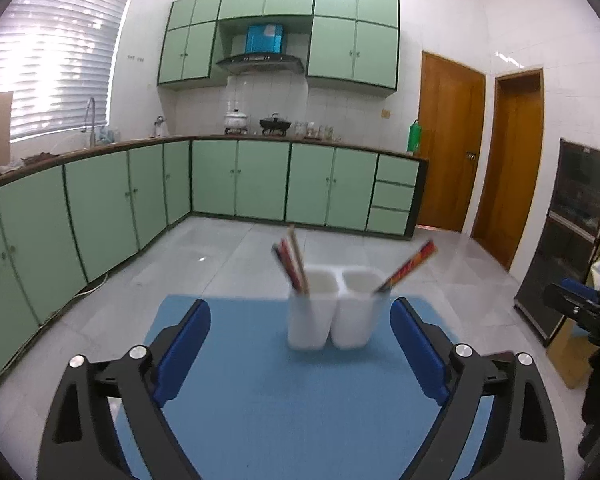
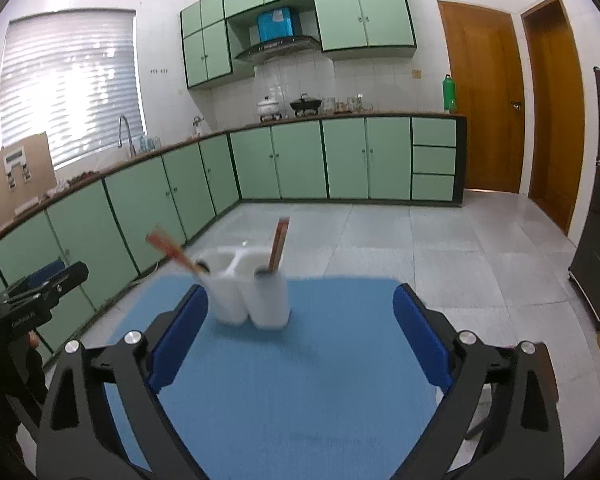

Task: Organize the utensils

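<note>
- The white plastic two-compartment utensil holder [image 1: 338, 312] stands on the blue-topped desk [image 1: 260, 400], red-and-brown chopsticks [image 1: 294, 264] leaning in both compartments.
- The left tool [image 1: 300, 344] and right tool [image 2: 300, 336] hang wide open before the holder, gripping nothing.
- No loose utensil shows; any regrouping likely calls for pinching one stick above the holder's rim and lifting straight.

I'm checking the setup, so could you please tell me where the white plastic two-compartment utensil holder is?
The white plastic two-compartment utensil holder stands on the blue table mat near its far edge, ahead of both open grippers in each wrist view, with chopsticks in both compartments.
</note>
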